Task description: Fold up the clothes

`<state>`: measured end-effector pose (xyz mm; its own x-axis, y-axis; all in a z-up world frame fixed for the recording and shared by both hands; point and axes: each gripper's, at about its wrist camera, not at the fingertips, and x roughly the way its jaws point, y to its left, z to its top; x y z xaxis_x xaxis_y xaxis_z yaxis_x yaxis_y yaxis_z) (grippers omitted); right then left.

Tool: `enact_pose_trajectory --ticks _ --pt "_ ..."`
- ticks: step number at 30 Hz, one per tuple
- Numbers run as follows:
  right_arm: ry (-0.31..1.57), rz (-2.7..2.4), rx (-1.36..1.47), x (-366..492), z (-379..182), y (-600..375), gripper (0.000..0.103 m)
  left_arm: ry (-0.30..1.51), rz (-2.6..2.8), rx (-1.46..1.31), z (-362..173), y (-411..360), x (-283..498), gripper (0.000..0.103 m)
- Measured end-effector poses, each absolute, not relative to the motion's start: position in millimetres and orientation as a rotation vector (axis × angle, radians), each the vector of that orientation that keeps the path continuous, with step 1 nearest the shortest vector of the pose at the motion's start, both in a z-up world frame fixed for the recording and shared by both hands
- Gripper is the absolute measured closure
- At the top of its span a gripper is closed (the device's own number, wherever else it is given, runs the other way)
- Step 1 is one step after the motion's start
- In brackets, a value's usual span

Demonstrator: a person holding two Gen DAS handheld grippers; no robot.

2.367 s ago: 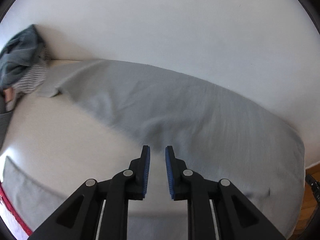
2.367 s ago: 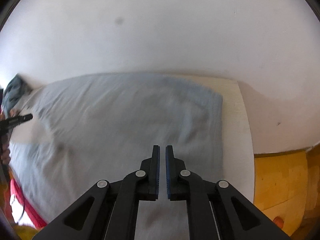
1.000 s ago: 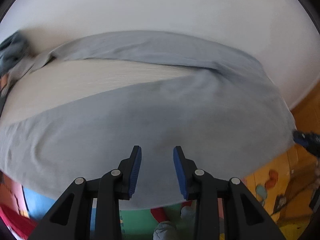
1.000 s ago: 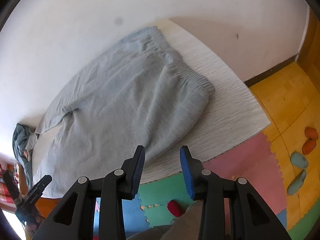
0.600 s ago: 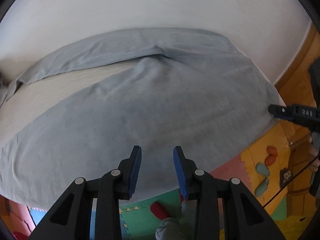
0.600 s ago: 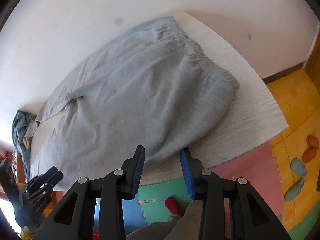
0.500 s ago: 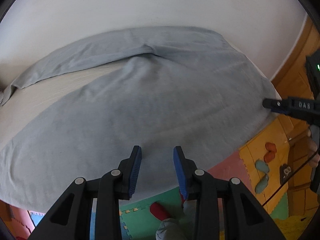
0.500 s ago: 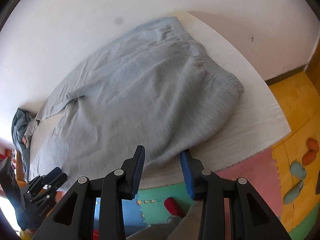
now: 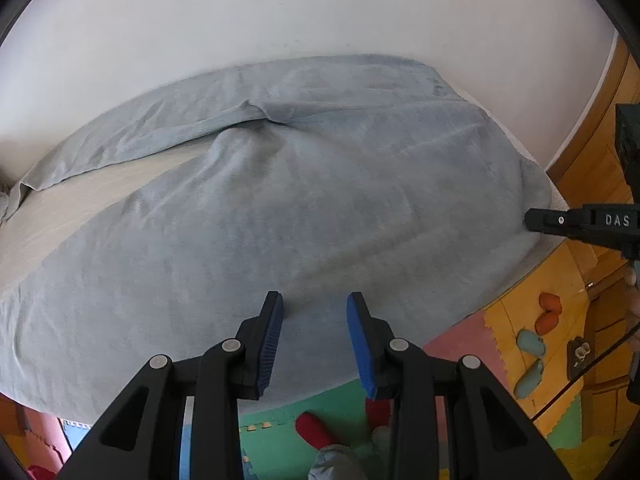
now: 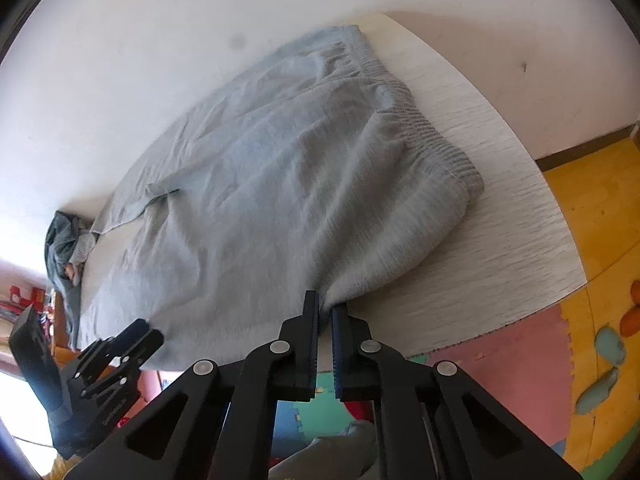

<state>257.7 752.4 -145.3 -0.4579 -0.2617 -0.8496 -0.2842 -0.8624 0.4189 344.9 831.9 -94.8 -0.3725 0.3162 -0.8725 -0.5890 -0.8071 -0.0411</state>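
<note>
Two grippers work the near edge of the bench (image 10: pixel 500 216): the right gripper (image 10: pixel 325 312) has its blue pads clamped on the hem of the grey trousers (image 10: pixel 280 184), while the left gripper (image 9: pixel 314 320) hangs over the cloth with pads apart (nothing between them). Beyond, the trousers lie spread toward the wall, waistband at right.

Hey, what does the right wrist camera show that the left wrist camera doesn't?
Only the right wrist view shows the ribbed waistband, the right gripper pinching the grey sweatpants' near edge, and a dark clothes pile at the table's far end. Only the left wrist view shows the left gripper's open jaws above the fabric. Both show the sweatpants, white table and foam floor mats.
</note>
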Motion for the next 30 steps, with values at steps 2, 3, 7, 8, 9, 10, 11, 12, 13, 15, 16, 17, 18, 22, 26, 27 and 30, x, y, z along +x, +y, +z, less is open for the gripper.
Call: enact_pose_trajectory --ticks 2,3,7,8,9,10,11,12,13,15,16,17,18,22,26,27,30 --pt "0.828 2.561 -1.63 260 -141 754 0.097 0.376 2.195 -1.311 -94 836 347 0.073" --pt "0.841 2.57 -1.631 261 -139 754 0.098 0.375 2.199 -1.312 -93 838 348 0.073" --pt "0.905 2.62 -1.609 261 -126 758 0.099 0.348 2.176 -1.311 -89 843 353 0.073" --pt "0.916 2.633 -1.601 261 -123 759 0.099 0.352 2.166 -1.302 -87 847 355 0.073" --pt "0.924 2.646 -1.594 260 -119 759 0.099 0.355 2.156 -1.29 -85 851 358 0.073" --pt "0.929 2.66 -1.587 259 -115 759 0.099 0.356 2.146 -1.279 -83 855 360 0.073" --pt "0.932 2.673 -1.581 257 -112 759 0.099 0.357 2.137 -1.269 -82 859 363 0.073" --pt "0.936 2.684 -1.577 256 -109 759 0.099 0.362 2.126 -1.258 -81 864 366 0.073" --pt "0.941 2.695 -1.572 255 -107 760 0.099 0.371 2.119 -1.249 -80 868 369 0.073" --pt "0.95 2.71 -1.57 252 -104 761 0.099 0.387 2.109 -1.23 -78 874 375 0.073" --pt "0.954 2.717 -1.569 251 -103 761 0.099 0.395 2.103 -1.221 -77 878 378 0.073" --pt "0.958 2.724 -1.57 249 -102 761 0.099 0.398 2.101 -1.217 -77 880 379 0.073" --pt "0.963 2.729 -1.574 248 -101 761 0.099 0.401 2.098 -1.214 -76 883 381 0.073" --pt "1.007 2.743 -1.586 244 -102 763 0.099 0.398 2.097 -1.222 -79 889 380 0.073" --pt "1.002 2.755 -1.604 241 -102 764 0.099 0.394 2.097 -1.237 -85 896 375 0.073" --pt "1.002 2.757 -1.607 241 -102 764 0.099 0.393 2.097 -1.242 -87 897 375 0.073" --pt "1.01 2.757 -1.608 239 -102 766 0.099 0.391 2.088 -1.251 -91 904 374 0.073"
